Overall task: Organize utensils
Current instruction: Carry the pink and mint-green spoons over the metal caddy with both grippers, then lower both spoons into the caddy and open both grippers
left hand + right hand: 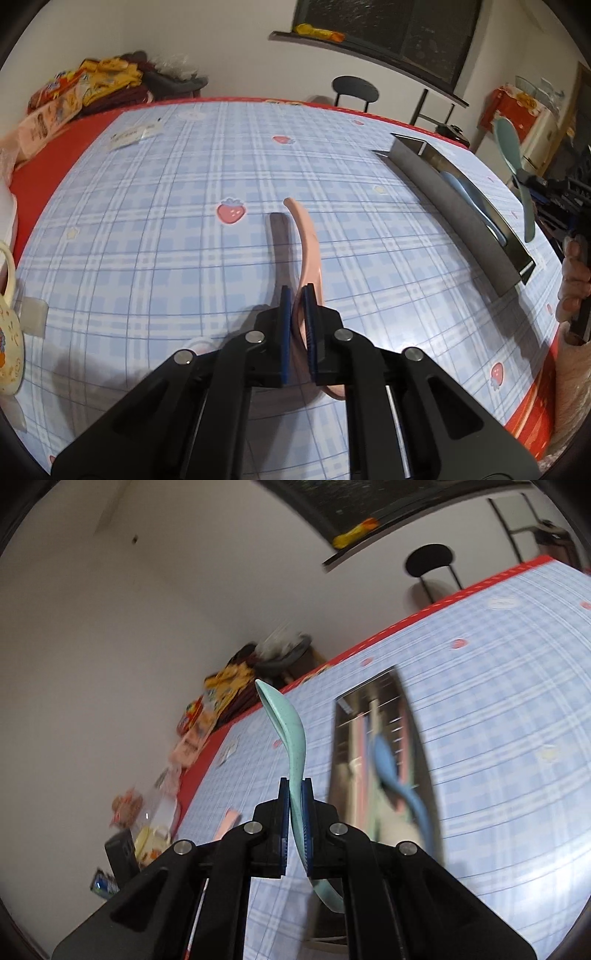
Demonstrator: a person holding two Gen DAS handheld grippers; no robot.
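My left gripper [297, 293] is shut on a pink spoon [308, 240] and holds it just above the blue plaid tablecloth, its handle pointing away. My right gripper [295, 786] is shut on a teal spoon [288, 734], raised in the air beside the metal tray [373, 760]; the same spoon shows in the left wrist view [515, 166]. The steel tray [454, 214] lies at the right of the table and holds a blue spoon [391, 771].
A cream mug [7, 325] stands at the table's left edge. Snack packets and clothes [85, 88] pile up at the far left corner. A small paper card [135, 134] lies on the cloth. A black chair [354, 90] stands behind the table.
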